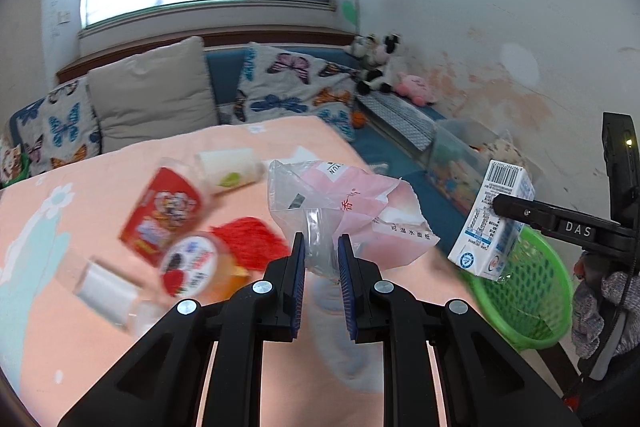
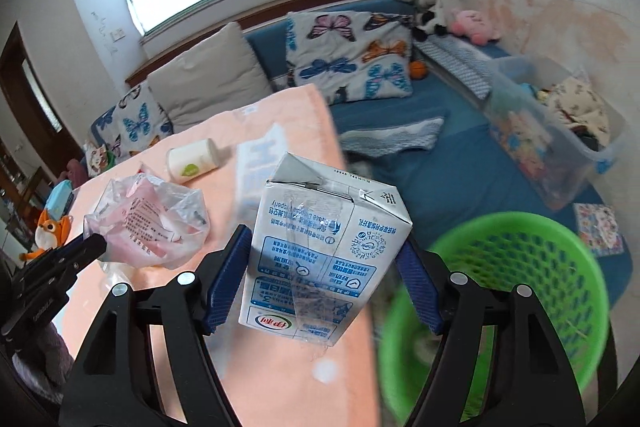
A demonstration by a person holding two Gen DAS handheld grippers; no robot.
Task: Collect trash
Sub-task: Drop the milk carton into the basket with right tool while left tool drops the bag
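My left gripper [image 1: 321,241] is shut on a clear and pink plastic tissue wrapper [image 1: 340,203] and holds it above the peach table cloth [image 1: 100,347]. The wrapper also shows in the right wrist view [image 2: 152,227]. My right gripper [image 2: 324,259] is shut on a white and blue milk carton [image 2: 320,255], held near the table's right edge beside the green mesh basket [image 2: 520,291]. In the left wrist view the carton [image 1: 492,223] hangs over the basket [image 1: 528,291].
On the cloth lie a red snack cup [image 1: 164,215], a round jelly cup [image 1: 192,263], a red wrapper [image 1: 252,243], a white bottle [image 1: 228,171] and a white packet [image 1: 108,291]. A blue sofa [image 2: 440,131] with cushions and a clear storage box [image 2: 560,131] lie beyond.
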